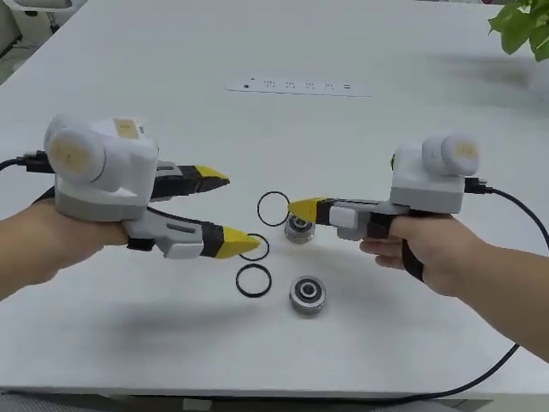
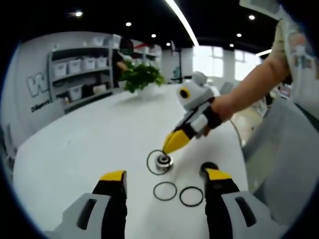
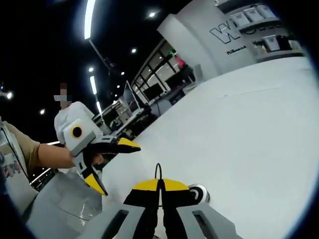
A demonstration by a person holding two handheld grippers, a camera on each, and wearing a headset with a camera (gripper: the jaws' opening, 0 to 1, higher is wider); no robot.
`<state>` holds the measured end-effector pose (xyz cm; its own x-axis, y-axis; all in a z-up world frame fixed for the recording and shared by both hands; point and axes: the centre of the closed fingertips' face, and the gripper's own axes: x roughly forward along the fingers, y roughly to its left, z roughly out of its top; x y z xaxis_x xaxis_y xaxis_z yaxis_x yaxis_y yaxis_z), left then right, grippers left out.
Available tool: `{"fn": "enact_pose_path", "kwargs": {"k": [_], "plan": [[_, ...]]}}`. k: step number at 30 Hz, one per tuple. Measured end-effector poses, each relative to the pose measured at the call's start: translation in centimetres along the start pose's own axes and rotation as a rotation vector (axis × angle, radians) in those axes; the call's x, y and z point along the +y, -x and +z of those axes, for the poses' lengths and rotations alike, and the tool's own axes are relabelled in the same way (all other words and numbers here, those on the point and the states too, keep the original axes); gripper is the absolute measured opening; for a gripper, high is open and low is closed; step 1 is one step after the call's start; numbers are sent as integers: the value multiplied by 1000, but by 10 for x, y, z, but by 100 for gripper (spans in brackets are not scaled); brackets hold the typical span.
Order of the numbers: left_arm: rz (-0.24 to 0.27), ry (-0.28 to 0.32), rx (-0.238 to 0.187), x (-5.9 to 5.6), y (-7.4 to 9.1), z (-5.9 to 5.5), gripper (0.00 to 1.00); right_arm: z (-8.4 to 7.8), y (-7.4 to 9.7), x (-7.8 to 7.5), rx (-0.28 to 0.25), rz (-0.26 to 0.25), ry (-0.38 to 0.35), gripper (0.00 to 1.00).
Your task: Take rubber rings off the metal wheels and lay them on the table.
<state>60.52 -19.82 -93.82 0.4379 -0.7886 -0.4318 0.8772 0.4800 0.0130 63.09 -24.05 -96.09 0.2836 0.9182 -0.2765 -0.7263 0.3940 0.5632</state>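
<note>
My right gripper is shut on a thin black rubber ring, which it holds just left of a small metal wheel on the white table. In the right gripper view the ring stands up from the shut jaws, with the wheel just beyond. My left gripper hovers open to the left with nothing between its jaws. A second wheel lies nearer me. Two loose rings lie flat on the table, one partly under the left gripper's lower tip.
A white power strip lies far back on the table. A green plant stands at the back right corner. A black cable trails from the right gripper across the front right.
</note>
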Motion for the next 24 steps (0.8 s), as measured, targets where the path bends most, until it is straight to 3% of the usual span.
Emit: {"fn": "enact_pose_path", "kwargs": {"k": [8,24], "plan": [[7,14,2,-1,12,-8,70,-10,-12,7,36,24,-8,0],[15,29,-7,-2,20,-12,74,-31,-22,10,100,43,-72,0]]}}
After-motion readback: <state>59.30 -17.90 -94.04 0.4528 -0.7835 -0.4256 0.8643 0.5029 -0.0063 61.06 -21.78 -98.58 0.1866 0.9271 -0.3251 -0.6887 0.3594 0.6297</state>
